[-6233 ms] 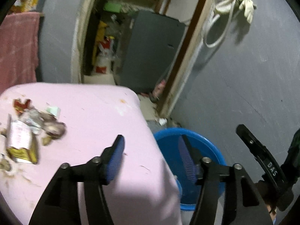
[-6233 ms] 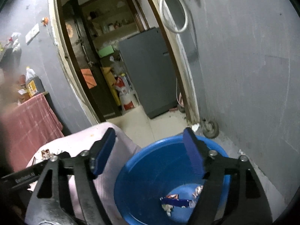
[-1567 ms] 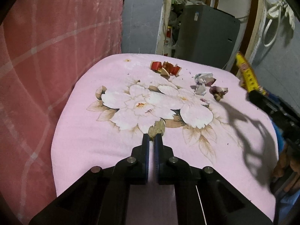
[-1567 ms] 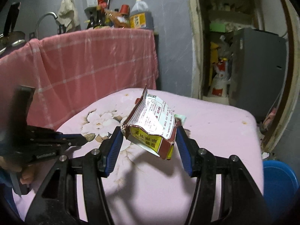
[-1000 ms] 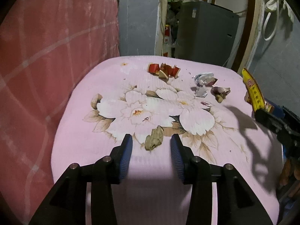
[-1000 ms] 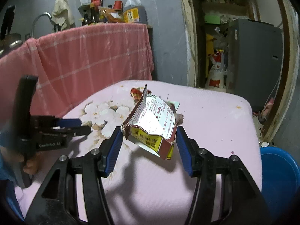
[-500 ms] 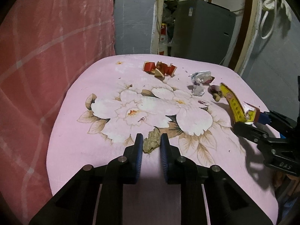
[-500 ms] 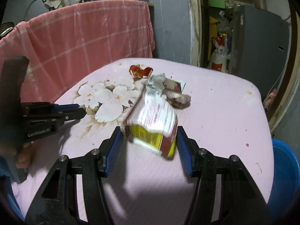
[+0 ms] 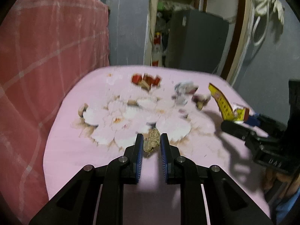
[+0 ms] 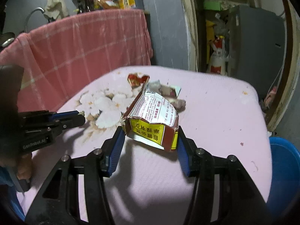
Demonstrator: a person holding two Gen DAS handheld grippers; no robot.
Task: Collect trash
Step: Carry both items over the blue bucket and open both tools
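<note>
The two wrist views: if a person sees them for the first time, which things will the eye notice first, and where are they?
Most striking is the torn yellow and red packet, held above the pink flowered tablecloth between the closing jaws of the right gripper. Next comes the small brownish clump on the cloth, pinched in the left gripper. Red scraps lie near the far edge, and a blue tub stands beside the table at the right.

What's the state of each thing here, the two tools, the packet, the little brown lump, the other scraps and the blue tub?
Left tool: shut on the brown lump.
Right tool: closing, gripping the packet.
Packet: torn open, crumpled, held above the pink cloth.
Brown lump: between the pads, on the cloth.
Scraps: loose on the cloth.
Blue tub: beside the table, contents hidden.
</note>
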